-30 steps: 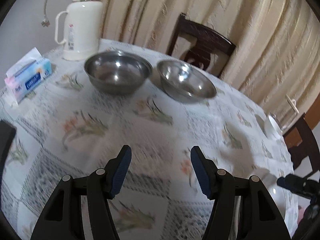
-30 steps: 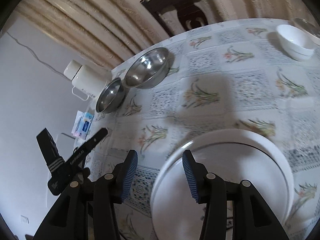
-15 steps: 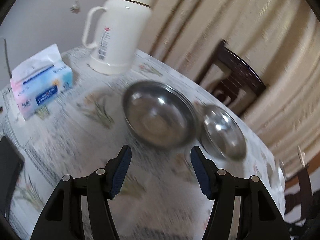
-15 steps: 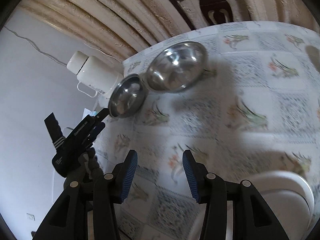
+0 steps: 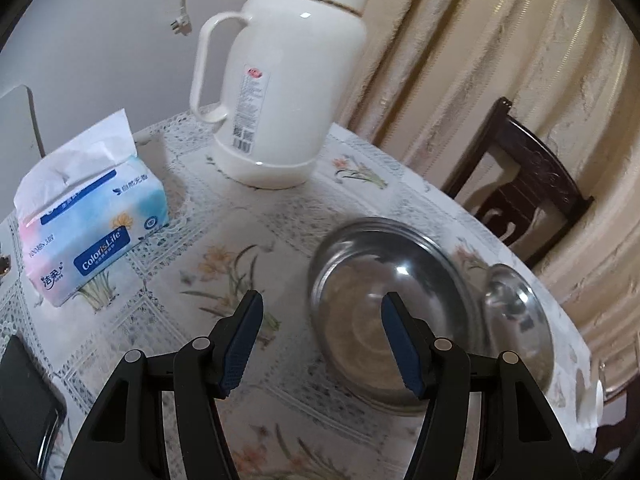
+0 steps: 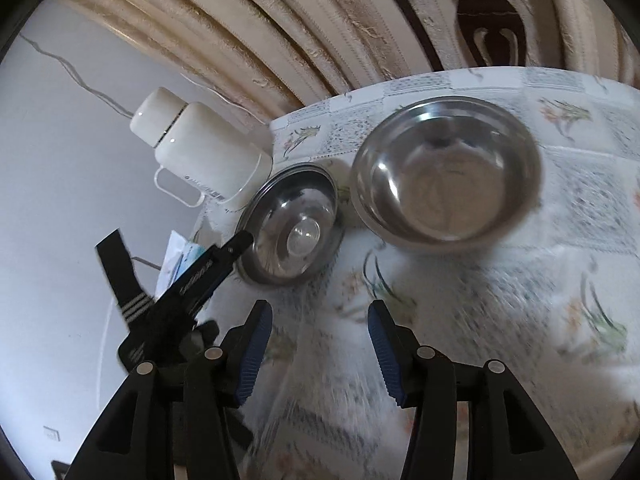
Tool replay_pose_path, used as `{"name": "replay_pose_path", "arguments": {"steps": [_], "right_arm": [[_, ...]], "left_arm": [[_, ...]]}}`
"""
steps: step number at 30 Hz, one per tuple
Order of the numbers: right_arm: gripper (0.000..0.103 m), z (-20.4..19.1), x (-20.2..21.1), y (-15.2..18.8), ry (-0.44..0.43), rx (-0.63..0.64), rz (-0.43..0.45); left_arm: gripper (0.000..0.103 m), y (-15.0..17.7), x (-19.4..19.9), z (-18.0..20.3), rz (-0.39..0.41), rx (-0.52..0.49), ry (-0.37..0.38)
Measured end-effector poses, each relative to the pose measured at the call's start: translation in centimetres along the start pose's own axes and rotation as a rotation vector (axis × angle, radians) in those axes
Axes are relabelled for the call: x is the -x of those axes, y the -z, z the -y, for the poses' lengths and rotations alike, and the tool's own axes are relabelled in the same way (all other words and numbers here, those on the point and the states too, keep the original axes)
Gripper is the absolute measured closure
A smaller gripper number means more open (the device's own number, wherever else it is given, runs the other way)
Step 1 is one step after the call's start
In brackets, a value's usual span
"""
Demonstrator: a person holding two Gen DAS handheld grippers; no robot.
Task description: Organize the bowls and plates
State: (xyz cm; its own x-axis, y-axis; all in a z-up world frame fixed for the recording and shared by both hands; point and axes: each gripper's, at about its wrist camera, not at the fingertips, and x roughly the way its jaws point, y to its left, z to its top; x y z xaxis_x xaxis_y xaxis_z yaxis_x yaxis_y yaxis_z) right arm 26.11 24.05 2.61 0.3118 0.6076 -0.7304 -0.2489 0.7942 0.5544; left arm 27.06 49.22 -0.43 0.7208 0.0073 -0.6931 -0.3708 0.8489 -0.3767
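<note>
Beige curtains (image 5: 520,60), dark wooden chair (image 5: 528,188)

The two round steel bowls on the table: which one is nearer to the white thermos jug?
The smaller round steel bowl, which lies right beside the white thermos jug. The larger round steel bowl sits on its other side, farther from the jug.

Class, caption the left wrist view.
Open left gripper approaching a steel bowl near a white thermos and tissue pack.

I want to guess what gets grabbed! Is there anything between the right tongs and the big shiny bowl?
No. In the right wrist view, only bare flowered tablecloth lies between the open right tongs and the big steel bowl.
</note>
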Motion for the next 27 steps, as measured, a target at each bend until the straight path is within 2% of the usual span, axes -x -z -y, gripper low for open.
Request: {"name": "replay_pose_path", "arguments": {"steps": [5,10,14,21,24,27], "right_arm": [[0.050,-0.7,-3.2,-1.0,0.017,0.002,0.009],[0.050,-1.0,-5.6,-1.4,0.062,-0.005,-0.001],[0.050,-1.0,-6.9,-1.7,0.079,-0.025,-0.004],[0.050,-0.8,-8.4,-1.8,0.094,-0.049,-0.010],[0.050,-0.9,-9.0,-1.9,0.095,-0.045,-0.017],[0.059,-0.8,-9.6,-2.0,0.091,-0.035,-0.028]], "left_arm": [[0.041,0.2,-1.3,-0.9,-0.037,0.017,0.057],[0.042,0.3,-2.3,-1.6,-0.045,0.035,0.077],[0.056,0.5,-3.4,-2.5,-0.070,0.067,0.077],[0.073,0.6,-3.9,-2.0,-0.074,0.058,0.102],[0.075,0.7,-3.9,-1.8,-0.073,0.049,0.118],[0.077,0.6,-4.0,-1.7,-0.068,0.043,0.124]]}}
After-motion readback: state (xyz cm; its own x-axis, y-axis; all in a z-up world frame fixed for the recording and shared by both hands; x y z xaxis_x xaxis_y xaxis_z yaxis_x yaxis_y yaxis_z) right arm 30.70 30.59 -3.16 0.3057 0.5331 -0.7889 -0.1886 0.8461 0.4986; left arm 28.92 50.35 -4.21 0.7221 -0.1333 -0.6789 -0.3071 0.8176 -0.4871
